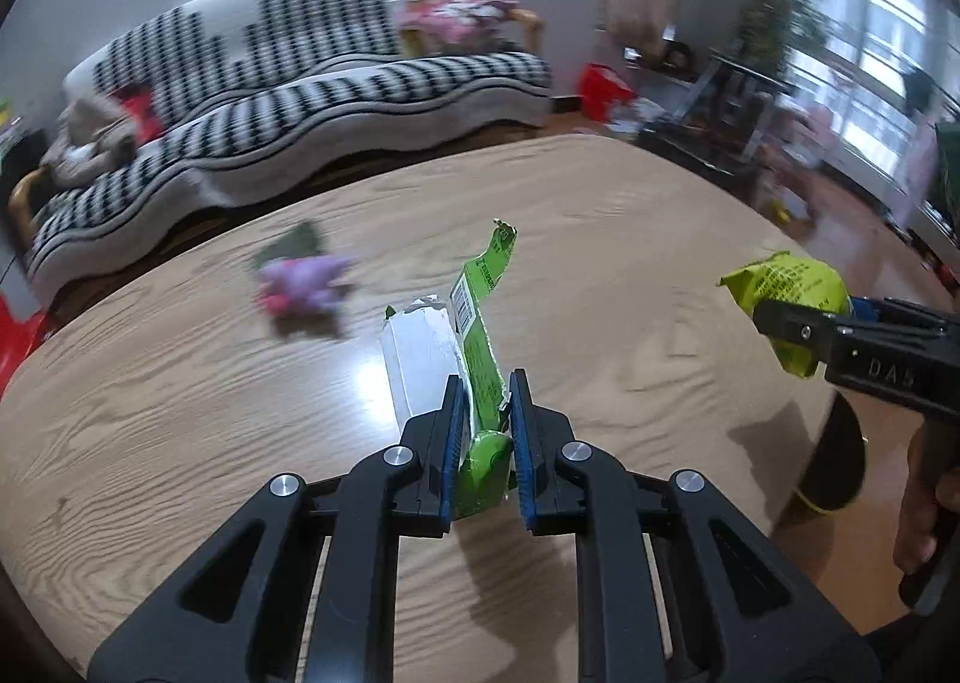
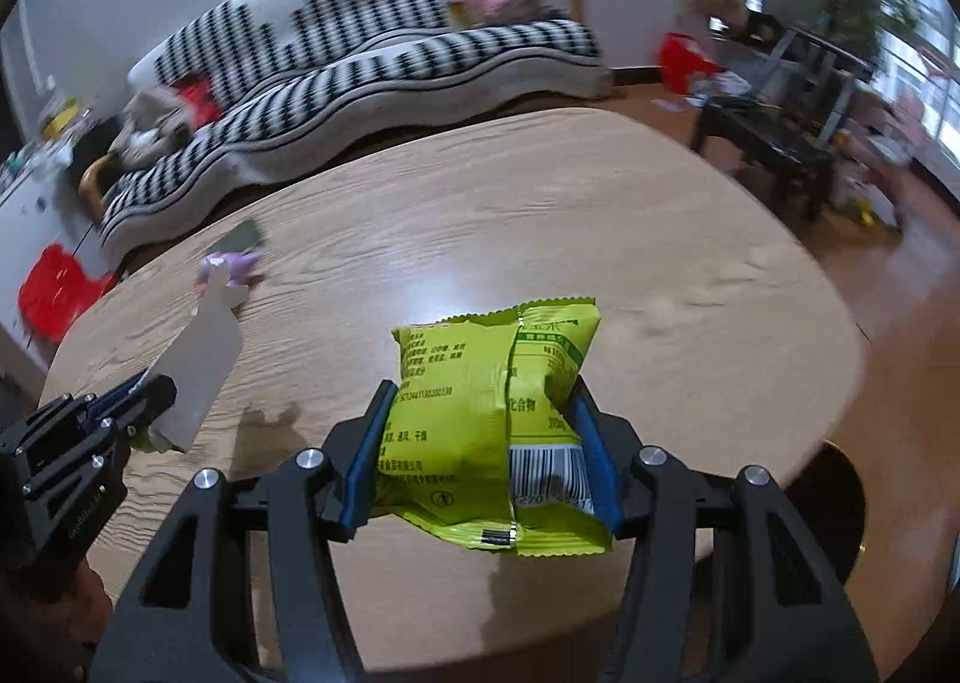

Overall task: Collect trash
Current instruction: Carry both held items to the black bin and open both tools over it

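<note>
Table [image 2: 600, 215] mostly open — only purple wrapper [image 2: 231, 266] lies far left.

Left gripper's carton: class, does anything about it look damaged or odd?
Yes. The carton in the left gripper is torn open and flattened: its white inside shows, and a ragged green strip sticks up past the fingers. It looks like empty packaging.

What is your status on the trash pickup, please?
Left claw shut on torn wrapper. Right claw shut on green snack bag. Purple wrapper remains on table. Nothing in the way.
</note>
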The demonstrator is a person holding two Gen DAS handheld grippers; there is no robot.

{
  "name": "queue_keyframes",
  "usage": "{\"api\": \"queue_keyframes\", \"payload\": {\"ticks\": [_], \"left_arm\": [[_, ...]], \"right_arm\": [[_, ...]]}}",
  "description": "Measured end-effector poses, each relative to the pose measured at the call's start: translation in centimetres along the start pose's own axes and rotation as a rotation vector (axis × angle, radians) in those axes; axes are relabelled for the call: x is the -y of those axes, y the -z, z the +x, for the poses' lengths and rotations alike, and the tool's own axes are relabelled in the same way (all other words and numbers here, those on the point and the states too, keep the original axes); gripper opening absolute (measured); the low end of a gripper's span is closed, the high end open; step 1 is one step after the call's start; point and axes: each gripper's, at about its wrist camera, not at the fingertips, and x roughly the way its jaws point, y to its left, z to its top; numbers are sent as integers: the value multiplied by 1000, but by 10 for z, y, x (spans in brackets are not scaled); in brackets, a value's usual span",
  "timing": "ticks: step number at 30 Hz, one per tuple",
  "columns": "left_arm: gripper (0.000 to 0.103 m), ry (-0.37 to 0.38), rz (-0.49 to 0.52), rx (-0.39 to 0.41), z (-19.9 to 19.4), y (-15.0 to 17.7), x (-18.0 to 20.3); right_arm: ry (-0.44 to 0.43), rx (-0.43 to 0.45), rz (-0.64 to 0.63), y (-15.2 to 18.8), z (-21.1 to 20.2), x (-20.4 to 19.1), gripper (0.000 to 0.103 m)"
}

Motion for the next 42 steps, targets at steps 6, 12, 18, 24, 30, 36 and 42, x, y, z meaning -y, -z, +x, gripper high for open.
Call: {"api": "queue_keyframes", "payload": {"ticks": [6, 12, 18, 24, 30, 36, 42], "left_arm": [[15, 118, 75, -4, 7, -6, 78], [15, 267, 126, -6, 11, -7, 155], [15, 382, 184, -30, 19, 3, 220], [15, 462, 217, -85, 35, 10, 267], [15, 504, 237, -123, 47, 17, 296], [15, 525, 234, -144, 55, 21, 311], [15, 538, 247, -148, 57, 24, 320]], "right_arm": [[67, 26, 110, 14, -31, 80, 55], [123, 34, 222, 35, -57, 150, 55], [148, 32, 351, 58, -80, 211, 55], [186, 27, 402, 76, -95, 244, 56], [205, 5, 459, 93, -99, 269, 56], [213, 3, 484, 102, -102, 279, 56], [216, 5, 488, 103, -103, 283, 56]]}}
